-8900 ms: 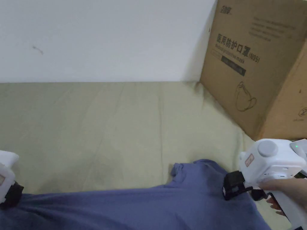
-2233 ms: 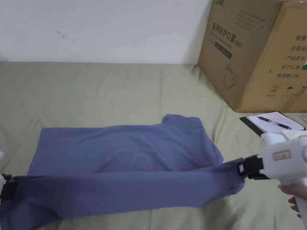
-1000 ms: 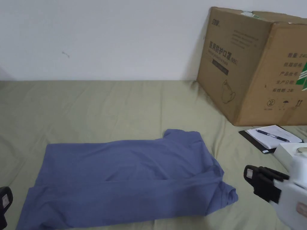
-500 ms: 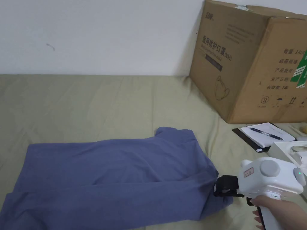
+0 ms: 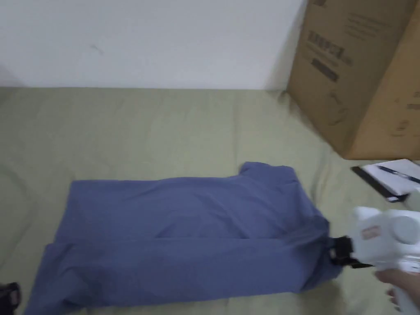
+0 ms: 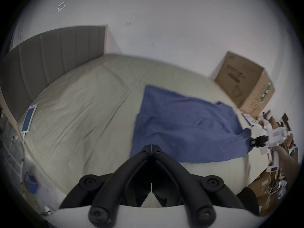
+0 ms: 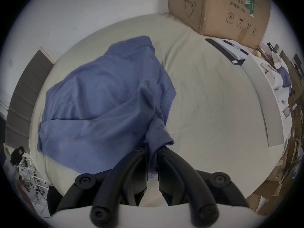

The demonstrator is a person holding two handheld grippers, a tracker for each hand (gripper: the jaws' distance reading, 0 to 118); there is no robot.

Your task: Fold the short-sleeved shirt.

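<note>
A blue short-sleeved shirt (image 5: 184,229) lies lengthwise on the green bed sheet, its near long edge folded over the body. My right gripper (image 5: 333,250) is at the shirt's right end, shut on a bunch of its fabric (image 7: 153,142). In the right gripper view the cloth runs between both jaws. My left gripper (image 6: 151,146) hovers just off the shirt's near left corner (image 6: 136,149), jaws closed together with nothing between them. A dark bit of the left gripper (image 5: 9,297) shows at the head view's bottom left.
A large cardboard box (image 5: 361,69) stands at the back right against the white wall. A clipboard with paper and a pen (image 5: 389,178) lies in front of it. A phone (image 6: 29,118) rests near the grey headboard (image 6: 49,57). The sheet (image 5: 143,131) stretches behind the shirt.
A second ago my right gripper was off the shirt and open; since then it came to the right end and closed on the fabric. The head camera has shifted.
</note>
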